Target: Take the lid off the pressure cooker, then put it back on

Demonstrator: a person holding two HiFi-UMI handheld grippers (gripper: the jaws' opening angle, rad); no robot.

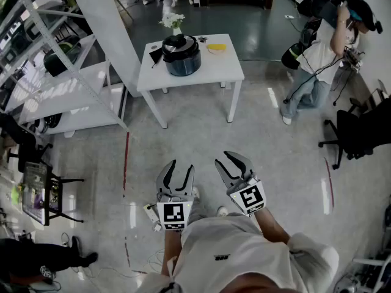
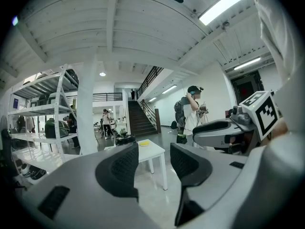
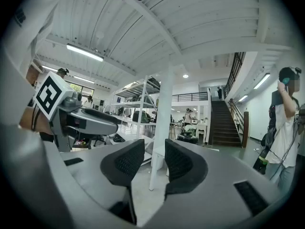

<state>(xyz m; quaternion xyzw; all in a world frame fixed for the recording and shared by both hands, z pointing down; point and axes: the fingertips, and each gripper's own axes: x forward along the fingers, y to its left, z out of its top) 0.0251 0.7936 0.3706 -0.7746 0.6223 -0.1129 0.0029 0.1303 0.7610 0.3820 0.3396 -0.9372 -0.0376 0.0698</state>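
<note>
Standing well apart from the white counter (image 1: 220,71). Step in hand is judged to be the approach; lid removal is not yet begun. Pressure cooker (image 1: 181,57) sits on the far-left part of the counter, with the lid (image 1: 177,44) on it. A small yellow item (image 1: 215,47) lies to its right, and flowers (image 1: 173,21) stand at the far edge behind it.

Left gripper (image 1: 181,166): jaws a narrow gap apart, nothing between them. Right gripper (image 1: 227,159): likewise narrowly parted, empty. Both are held roughly level, near the body, over bare floor.

Notes for doing this well (judgement):
- Close in squarely on the counter's near side so both grippers can reach the cooker. The shelving (image 1: 67,90) at left and a second person (image 1: 317,60) at far right lie off the direct path.
- Widen the jaws before reaching; the present gap looks too tight for a lid handle.
- Probably steady the pot body with one gripper and take the lid handle with the other. Such a lid likely needs a twist before it lifts.
- Keep the lift clear of the flowers.
</note>
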